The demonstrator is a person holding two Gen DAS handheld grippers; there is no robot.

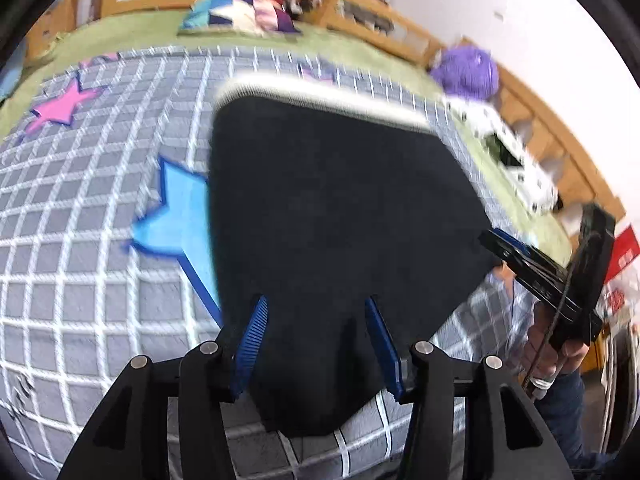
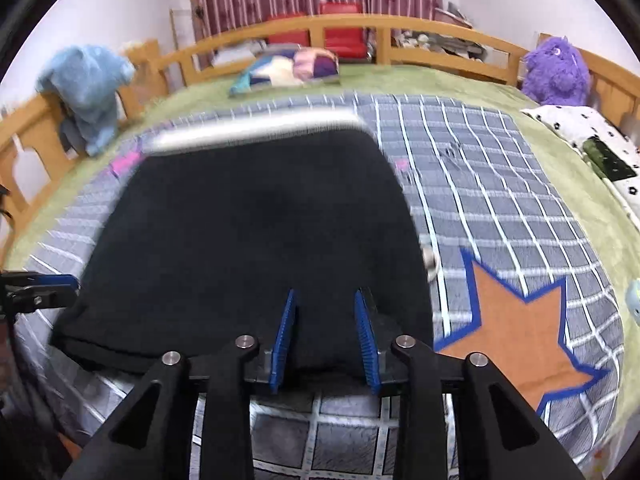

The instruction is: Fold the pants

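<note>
Black pants (image 1: 340, 200) with a white waistband (image 1: 320, 92) lie folded flat on a grey checked blanket (image 1: 100, 200). My left gripper (image 1: 316, 308) stands open over their near edge, cloth lying between its blue pads without being pinched. In the right wrist view the same pants (image 2: 260, 220) fill the middle, waistband (image 2: 248, 128) at the far side. My right gripper (image 2: 326, 300) is open too, over the near right corner, its pads clear of the cloth. Each gripper shows at the edge of the other's view: right fingers (image 1: 508, 246), left fingers (image 2: 60, 280).
The blanket (image 2: 480, 180) covers a green bed with a wooden rail (image 2: 360, 24). A patchwork pillow (image 2: 288, 66), a blue plush (image 2: 88, 80), a purple plush (image 2: 556, 72) and white spotted bedding (image 2: 580, 128) sit around the far edges. A person's hand (image 1: 560, 356) holds the right gripper.
</note>
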